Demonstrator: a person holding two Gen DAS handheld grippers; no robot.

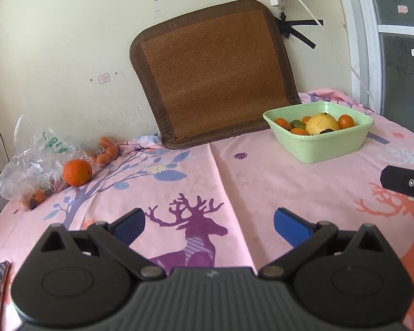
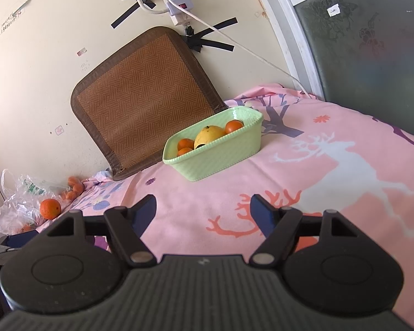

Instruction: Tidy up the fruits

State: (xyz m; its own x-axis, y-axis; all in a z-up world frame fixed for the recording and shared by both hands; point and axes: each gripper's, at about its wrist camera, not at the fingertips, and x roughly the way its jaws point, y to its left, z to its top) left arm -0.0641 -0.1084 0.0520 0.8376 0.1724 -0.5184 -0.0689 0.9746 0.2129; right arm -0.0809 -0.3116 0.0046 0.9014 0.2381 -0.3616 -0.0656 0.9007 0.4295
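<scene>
Green plastic basket [image 1: 320, 140] stands ahead and to the right of the left gripper [image 1: 209, 224], and ahead, slightly left, of the right gripper [image 2: 202, 211]. It already holds several small oranges, a large yellow fruit [image 1: 323, 123] and a green fruit; this part of the task appears done.

Remaining work, as judged: one orange [image 1: 77, 172] lies loose on the cloth [image 1: 234, 171], far ahead-left of both grippers, touching a clear bag [image 1: 33, 162]. More small orange fruits sit beside and inside that bag. These are well apart from the basket.

Left gripper: jaws spread wide, nothing between them. Right gripper: jaws spread wide, nothing held. Both hover over bare cloth, near neither fruit nor basket. The loose orange is the likely next pick for the left gripper.
</scene>
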